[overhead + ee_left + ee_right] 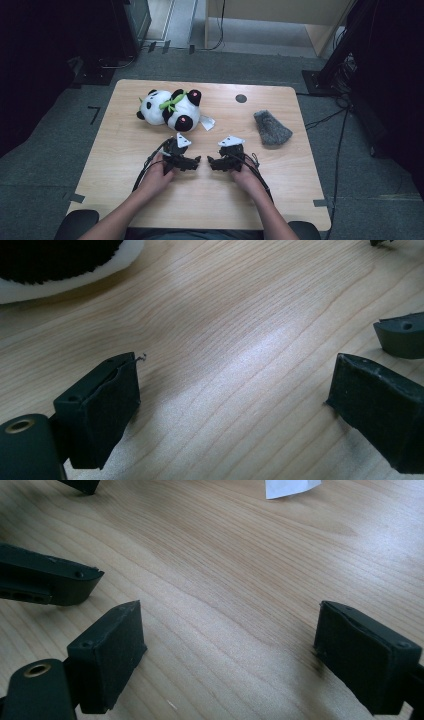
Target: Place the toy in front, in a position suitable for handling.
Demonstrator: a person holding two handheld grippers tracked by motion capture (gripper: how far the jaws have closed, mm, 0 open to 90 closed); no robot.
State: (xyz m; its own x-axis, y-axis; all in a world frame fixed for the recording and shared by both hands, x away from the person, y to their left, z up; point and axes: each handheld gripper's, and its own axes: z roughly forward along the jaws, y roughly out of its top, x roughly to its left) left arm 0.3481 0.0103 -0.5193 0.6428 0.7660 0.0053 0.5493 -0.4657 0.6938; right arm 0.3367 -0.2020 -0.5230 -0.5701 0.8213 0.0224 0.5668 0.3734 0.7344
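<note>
The panda plush toy [171,110] lies on its side at the far left of the table [125,150], its long axis running across the table, head to the left and black feet to the right; a white tag [207,122] sticks out at its right. It lies just beyond the left hand-held gripper [196,161], apart from it; the right hand-held gripper [212,162] faces the left one, tips near each other, and both rest on the table with jaws wide apart and nothing between them.

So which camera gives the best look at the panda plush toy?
The high view: the whole panda plush toy lies on the table beyond the grippers. The left gripper view catches just a black-and-white edge of it; the right gripper view shows its white tag.
</note>
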